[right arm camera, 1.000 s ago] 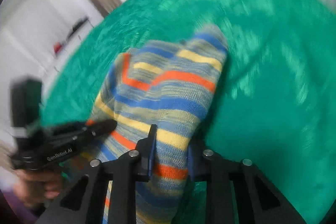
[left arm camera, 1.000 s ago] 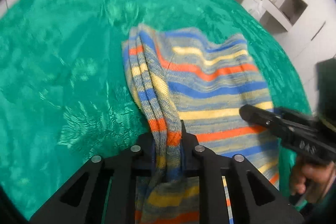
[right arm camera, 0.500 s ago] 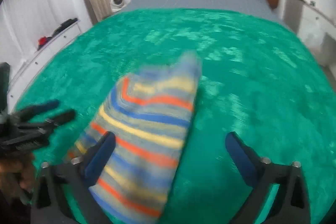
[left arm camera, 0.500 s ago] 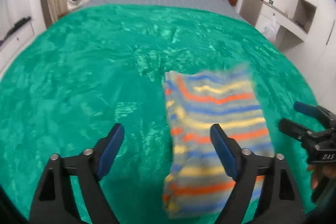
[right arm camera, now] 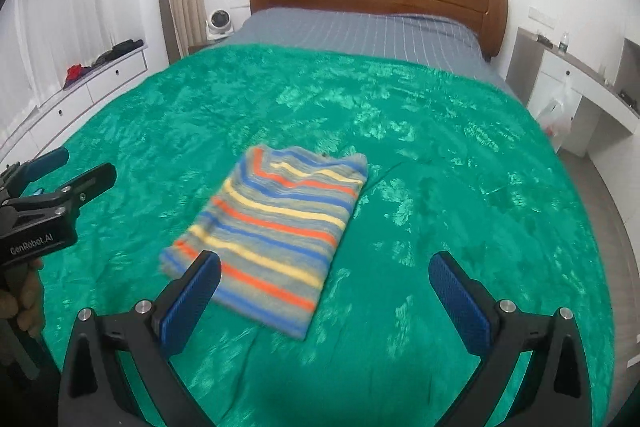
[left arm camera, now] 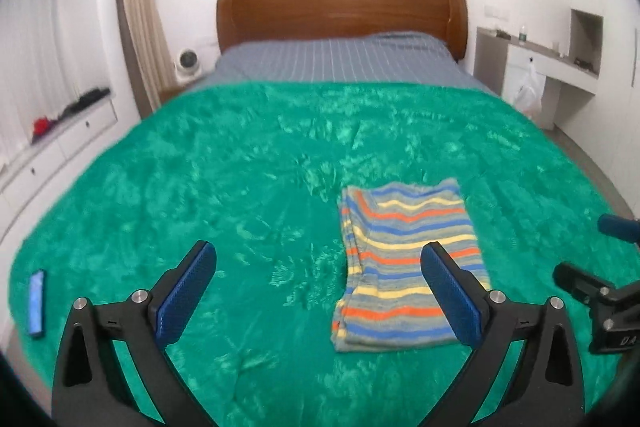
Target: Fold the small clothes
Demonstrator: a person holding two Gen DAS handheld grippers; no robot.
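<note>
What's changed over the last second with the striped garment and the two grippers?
Both grippers let go: the left gripper and right gripper, each shut on the striped garment a second ago, are now open and drawn back and up from it. The garment has dropped into a folded rectangle lying flat. The green blanket stayed as it was.

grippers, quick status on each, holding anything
left gripper: open, holding nothing
right gripper: open, holding nothing; striped garment lies folded on the blanket
</note>
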